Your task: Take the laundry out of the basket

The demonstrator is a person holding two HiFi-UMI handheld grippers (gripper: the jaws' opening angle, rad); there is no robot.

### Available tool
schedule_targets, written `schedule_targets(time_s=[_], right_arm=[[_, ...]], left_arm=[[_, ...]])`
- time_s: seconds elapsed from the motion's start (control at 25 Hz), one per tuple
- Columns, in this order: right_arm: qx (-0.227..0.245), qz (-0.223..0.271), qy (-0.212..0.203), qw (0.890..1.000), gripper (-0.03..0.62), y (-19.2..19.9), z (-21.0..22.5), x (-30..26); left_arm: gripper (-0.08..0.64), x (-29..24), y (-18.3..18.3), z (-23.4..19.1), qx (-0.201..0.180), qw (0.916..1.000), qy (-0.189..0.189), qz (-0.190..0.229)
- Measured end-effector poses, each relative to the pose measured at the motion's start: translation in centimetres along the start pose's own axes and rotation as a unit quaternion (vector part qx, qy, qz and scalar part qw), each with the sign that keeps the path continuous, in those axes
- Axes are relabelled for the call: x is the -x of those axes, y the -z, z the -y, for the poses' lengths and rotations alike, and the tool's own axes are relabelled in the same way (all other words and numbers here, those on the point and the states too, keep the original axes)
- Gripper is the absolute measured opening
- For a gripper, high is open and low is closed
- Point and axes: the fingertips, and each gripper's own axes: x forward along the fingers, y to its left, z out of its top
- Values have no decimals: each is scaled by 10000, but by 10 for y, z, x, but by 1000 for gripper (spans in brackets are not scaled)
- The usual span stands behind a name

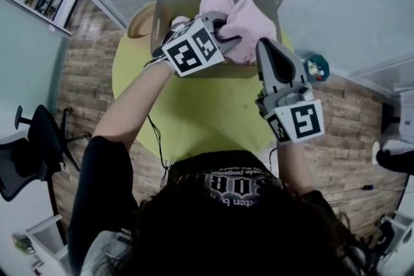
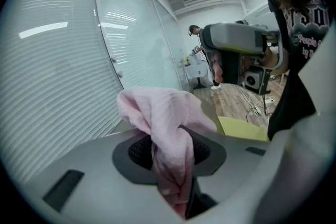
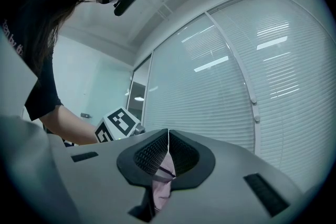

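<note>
A pink garment (image 1: 249, 22) hangs above the grey-brown basket (image 1: 168, 3) at the far side of the round yellow-green table (image 1: 194, 113). My left gripper (image 1: 226, 28) is shut on it. In the left gripper view the garment (image 2: 157, 113) bunches out from between the pads of the left gripper (image 2: 170, 149). My right gripper (image 1: 264, 43) points up at the garment's lower right edge. In the right gripper view the tips of the right gripper (image 3: 168, 152) meet, with a strip of the pink garment (image 3: 164, 186) caught between the pads. The basket's inside is mostly hidden.
A black office chair (image 1: 32, 145) stands on the wooden floor to the left. A small colourful object (image 1: 317, 66) sits off the table's right edge. Window blinds run behind the basket. Another person (image 2: 197, 34) stands far off in the room.
</note>
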Motion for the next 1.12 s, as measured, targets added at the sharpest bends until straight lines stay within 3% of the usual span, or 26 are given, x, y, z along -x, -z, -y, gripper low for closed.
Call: schedule_targets(time_s=[0.56, 1.12], right_arm=[[77, 167, 181, 9997, 29, -22, 4, 4], [437, 426, 146, 9980, 29, -60, -17, 1]], left_arm=[[117, 32, -36, -12, 699, 9906, -936, 709], [117, 90, -89, -18, 586, 9799, -1410, 1282]])
